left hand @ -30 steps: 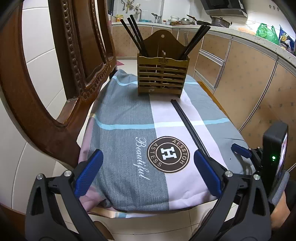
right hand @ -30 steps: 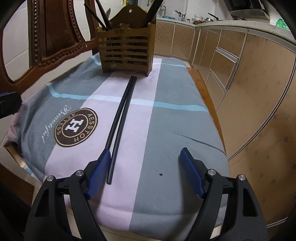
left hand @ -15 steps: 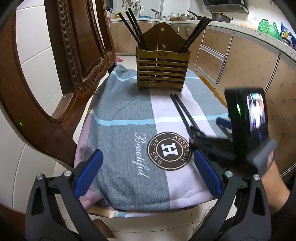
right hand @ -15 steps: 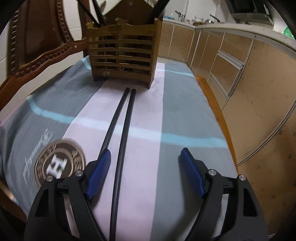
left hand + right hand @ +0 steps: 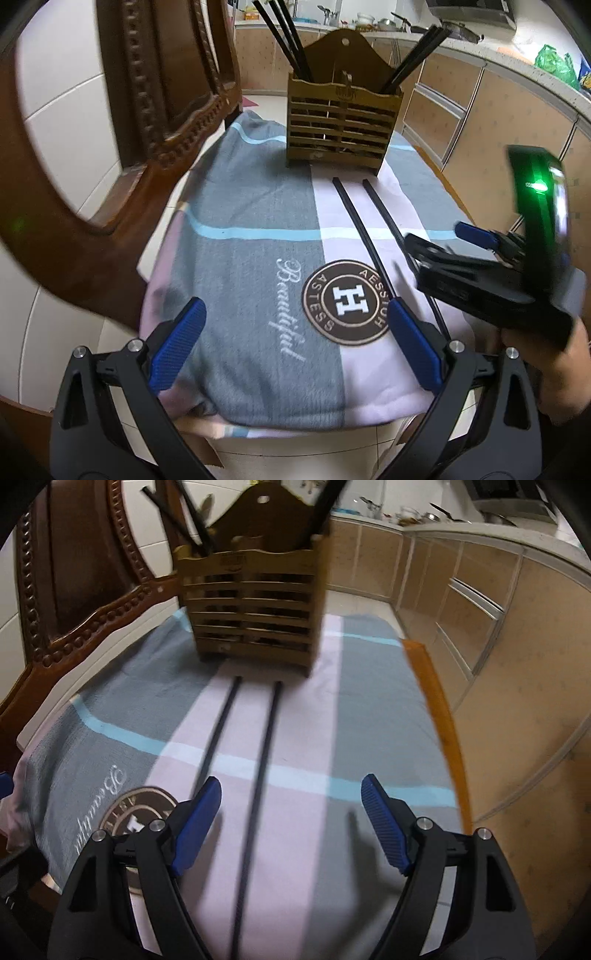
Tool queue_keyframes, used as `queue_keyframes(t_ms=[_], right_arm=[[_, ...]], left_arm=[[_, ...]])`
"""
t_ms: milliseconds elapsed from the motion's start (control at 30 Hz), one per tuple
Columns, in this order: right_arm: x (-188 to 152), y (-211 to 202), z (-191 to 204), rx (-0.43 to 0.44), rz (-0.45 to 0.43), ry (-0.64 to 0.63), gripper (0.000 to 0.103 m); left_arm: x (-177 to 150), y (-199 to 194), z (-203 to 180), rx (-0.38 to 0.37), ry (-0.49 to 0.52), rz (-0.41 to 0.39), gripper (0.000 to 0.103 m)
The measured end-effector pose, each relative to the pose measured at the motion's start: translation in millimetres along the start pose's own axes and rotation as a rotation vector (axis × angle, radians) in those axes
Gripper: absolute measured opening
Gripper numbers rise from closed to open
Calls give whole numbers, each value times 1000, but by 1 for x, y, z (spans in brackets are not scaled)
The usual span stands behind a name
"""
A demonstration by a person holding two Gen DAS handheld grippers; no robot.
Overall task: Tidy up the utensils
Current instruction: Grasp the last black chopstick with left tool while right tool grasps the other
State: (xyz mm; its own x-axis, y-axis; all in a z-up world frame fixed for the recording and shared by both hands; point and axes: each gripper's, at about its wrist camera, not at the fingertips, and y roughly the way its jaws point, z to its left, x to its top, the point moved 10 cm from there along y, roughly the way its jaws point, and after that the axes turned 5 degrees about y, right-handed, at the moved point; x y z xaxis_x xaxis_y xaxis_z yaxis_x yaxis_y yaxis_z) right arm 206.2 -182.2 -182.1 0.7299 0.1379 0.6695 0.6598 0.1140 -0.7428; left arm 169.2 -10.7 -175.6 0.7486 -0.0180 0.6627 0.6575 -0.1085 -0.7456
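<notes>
A: Two black chopsticks (image 5: 258,775) flat on the cloth (image 5: 251,206), side by side, a gap between, far tips just short of the wooden holder (image 5: 343,125). More sticks already standing in holder.

B: Right hand-held gripper (image 5: 291,812) spread wide, nothing grasped, low over the near ends; one stick between the jaws, the other just beside the left pad.

A: Left hand-held gripper (image 5: 295,339) likewise released, empty, hovering at the cloth's near edge.

B: Risks: closing now likely catches one stick only. Thin round shaft, soft cloth — could roll, or pinch fabric. Off-centre grip would tilt the stick, snag holder rim.
</notes>
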Motion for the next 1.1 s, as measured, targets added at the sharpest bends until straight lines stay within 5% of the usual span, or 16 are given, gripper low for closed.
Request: queue_keyframes(t_ms=[133,267,367,533,667,700,733,867,1100], right_arm=[[0,0,-8,15,21,19,77],[5,8,-16,3,56,34,61],[9,9,-28,12,76,98,60],[15,2,-39,-5,50,112,60],[18,-1,-30,20,43,84,60],[19,-1,-27,30,42,80,60],[21,-1,-25,37,42,77,60],[23,9,-16,63,55,71,60],[41,34,8,113,83,68,59]], left_arm=[[23,27,-11,12,32,45,97],[55,65,-17,7,-4,96,93],[70,96,-23,-15,-30,150,86],[88,146,-27,-18,-75,233,60],[106,166,-27,29,-40,223,47],[109,168,-27,33,-27,214,22],[111,170,-26,31,-21,212,9],[112,162,-15,-51,-60,185,7],[159,50,4,-148,-94,-43,7]])
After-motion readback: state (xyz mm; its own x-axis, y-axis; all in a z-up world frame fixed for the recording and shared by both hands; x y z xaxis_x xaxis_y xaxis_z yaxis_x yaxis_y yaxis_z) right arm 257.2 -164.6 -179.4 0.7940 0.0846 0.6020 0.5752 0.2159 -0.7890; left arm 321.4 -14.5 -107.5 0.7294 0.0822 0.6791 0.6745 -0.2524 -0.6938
